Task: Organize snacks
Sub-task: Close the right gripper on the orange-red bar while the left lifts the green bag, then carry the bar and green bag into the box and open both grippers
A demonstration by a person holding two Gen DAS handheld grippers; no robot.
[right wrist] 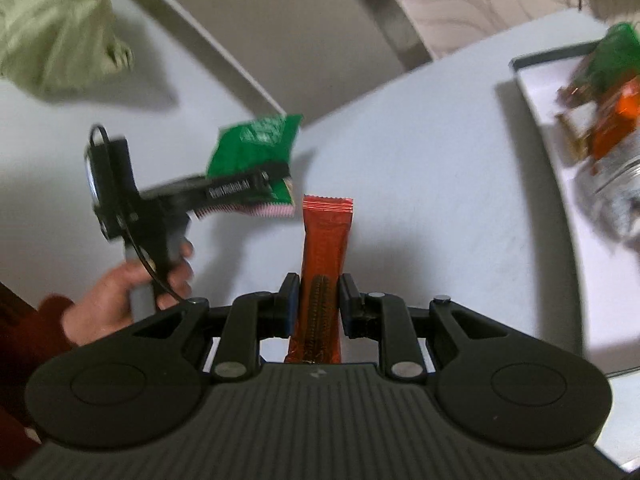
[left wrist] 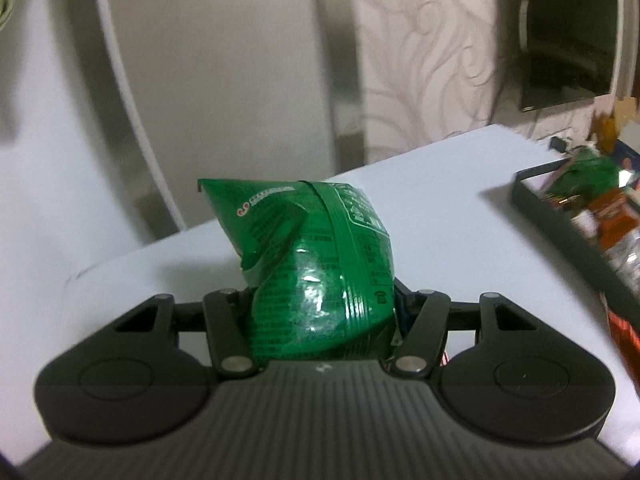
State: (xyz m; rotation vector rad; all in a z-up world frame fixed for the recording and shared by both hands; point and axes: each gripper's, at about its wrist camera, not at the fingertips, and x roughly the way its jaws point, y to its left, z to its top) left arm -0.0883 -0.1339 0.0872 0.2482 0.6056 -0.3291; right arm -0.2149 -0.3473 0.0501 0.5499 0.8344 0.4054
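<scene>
A green bag (left wrist: 316, 276) is clamped in the left gripper (left wrist: 320, 312), a red stick (right wrist: 323, 276) pinched upright in the right gripper (right wrist: 319, 304), and the tray (right wrist: 532, 92) is sat off right, nearer the right one.

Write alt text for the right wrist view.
The right gripper holds an orange packet upright above a white table. At left, the left gripper clamps a green bag; a tray of snacks sits at right.
</scene>
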